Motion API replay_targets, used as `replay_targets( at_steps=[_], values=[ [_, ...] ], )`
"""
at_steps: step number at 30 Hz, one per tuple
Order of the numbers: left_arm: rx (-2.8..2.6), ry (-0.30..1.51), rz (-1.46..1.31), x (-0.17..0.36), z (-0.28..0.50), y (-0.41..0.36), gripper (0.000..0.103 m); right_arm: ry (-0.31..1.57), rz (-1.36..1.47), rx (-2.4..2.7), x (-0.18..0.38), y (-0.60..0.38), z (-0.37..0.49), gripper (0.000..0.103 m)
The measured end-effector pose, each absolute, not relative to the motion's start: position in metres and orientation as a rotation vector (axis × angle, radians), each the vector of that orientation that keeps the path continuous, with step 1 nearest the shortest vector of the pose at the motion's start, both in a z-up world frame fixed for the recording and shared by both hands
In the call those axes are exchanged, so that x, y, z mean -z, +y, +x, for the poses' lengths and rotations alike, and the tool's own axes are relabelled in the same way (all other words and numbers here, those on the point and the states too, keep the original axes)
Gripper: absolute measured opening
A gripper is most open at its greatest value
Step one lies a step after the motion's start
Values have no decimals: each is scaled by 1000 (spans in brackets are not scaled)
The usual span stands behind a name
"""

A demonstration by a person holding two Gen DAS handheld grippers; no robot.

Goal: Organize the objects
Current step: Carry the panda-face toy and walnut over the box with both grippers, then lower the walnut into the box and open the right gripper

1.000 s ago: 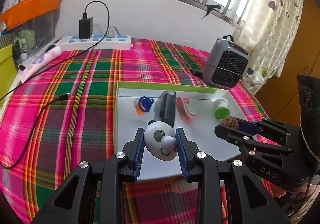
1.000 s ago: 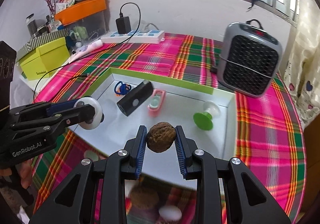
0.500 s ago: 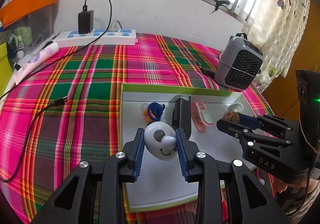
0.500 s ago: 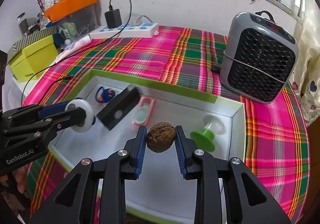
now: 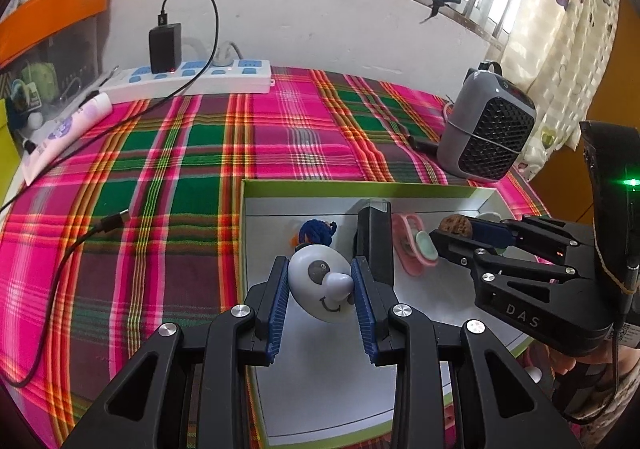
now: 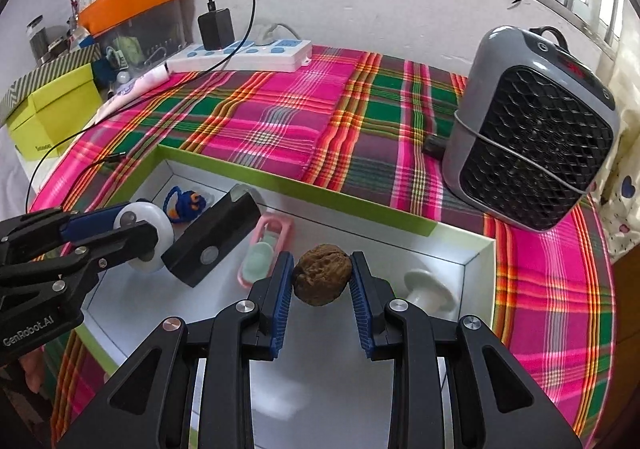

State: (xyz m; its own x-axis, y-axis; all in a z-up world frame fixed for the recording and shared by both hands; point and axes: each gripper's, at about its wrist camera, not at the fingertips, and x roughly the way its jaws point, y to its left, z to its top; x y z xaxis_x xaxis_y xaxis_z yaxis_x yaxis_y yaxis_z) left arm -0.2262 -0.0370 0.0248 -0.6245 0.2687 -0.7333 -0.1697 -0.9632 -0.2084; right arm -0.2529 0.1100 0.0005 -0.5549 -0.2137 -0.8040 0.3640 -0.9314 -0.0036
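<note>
My left gripper (image 5: 322,291) is shut on a white round toy with a painted face (image 5: 322,285), held over the near left part of a white box with green rim (image 5: 360,185). Beside it, my right gripper (image 6: 322,279) is shut on a brown walnut (image 6: 322,279), above the box's middle (image 6: 296,179). Each gripper shows in the other's view: the left gripper (image 6: 142,237) with the white toy, the right gripper (image 5: 456,231) with the walnut (image 5: 455,225). Inside the box lie a blue knitted toy (image 5: 316,231), a black block (image 5: 374,239), a pink clip (image 5: 412,245) and a white-topped piece (image 6: 426,287).
A grey heater (image 6: 536,129) stands right of the box on the plaid cloth (image 5: 180,169). At the back lie a white power strip (image 5: 192,79) with a black charger and cable (image 5: 80,245). A yellow-green box (image 6: 52,109) and an orange-lidded bin (image 6: 134,5) sit at the left.
Both grippers have moved forward and slightly down over the box, each keeping hold of its object. The box's contents now sit closer beneath the fingers.
</note>
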Motion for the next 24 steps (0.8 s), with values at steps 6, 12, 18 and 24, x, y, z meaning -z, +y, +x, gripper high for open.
replay_targets(
  at_steps=[6, 12, 18, 24],
  values=[
    [-2633, -135, -1213, -24, -228, -32, 29, 245, 1271, 2499, 4, 110, -256, 30],
    [-2639, -94, -1217, -22, -230, -27, 29, 252, 1267, 2497, 5, 109, -258, 30],
    [-2639, -72, -1219, -21, -230, -24, 29, 260, 1268, 2500, 6, 109, -258, 30],
    [-2634, -66, -1223, -20, -231, -23, 30, 257, 1272, 2506, 5, 109, -258, 30]
  ],
)
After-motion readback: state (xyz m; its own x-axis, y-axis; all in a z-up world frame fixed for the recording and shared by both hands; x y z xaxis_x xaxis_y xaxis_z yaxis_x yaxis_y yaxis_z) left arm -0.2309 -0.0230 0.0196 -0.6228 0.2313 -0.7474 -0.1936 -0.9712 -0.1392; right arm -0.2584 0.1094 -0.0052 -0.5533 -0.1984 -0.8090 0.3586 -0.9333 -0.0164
